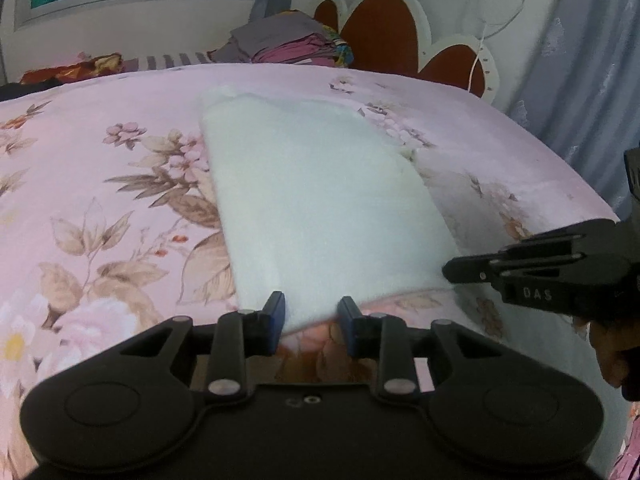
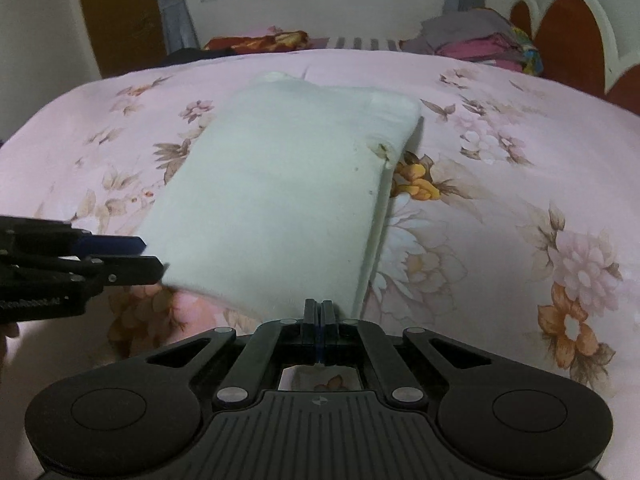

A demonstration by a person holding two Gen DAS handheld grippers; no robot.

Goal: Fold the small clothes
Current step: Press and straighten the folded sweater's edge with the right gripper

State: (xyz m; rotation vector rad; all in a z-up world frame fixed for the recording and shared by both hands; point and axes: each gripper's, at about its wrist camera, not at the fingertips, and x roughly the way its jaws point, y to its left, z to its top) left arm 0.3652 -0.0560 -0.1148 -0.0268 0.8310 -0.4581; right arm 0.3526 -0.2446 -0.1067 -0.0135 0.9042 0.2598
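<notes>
A pale white folded garment lies flat on the pink floral bedspread. My left gripper stands partly open at the garment's near edge, which runs between its blue-padded fingers without being pinched. My right gripper is shut, its tips pressed together on the near right edge of the garment. In the left wrist view the right gripper comes in from the right and meets the garment's near right corner. The right wrist view shows the left gripper at the near left corner.
A stack of folded clothes sits at the far side of the bed by the red and white headboard. A red patterned cloth lies at the far edge under the window. A grey curtain hangs on the right.
</notes>
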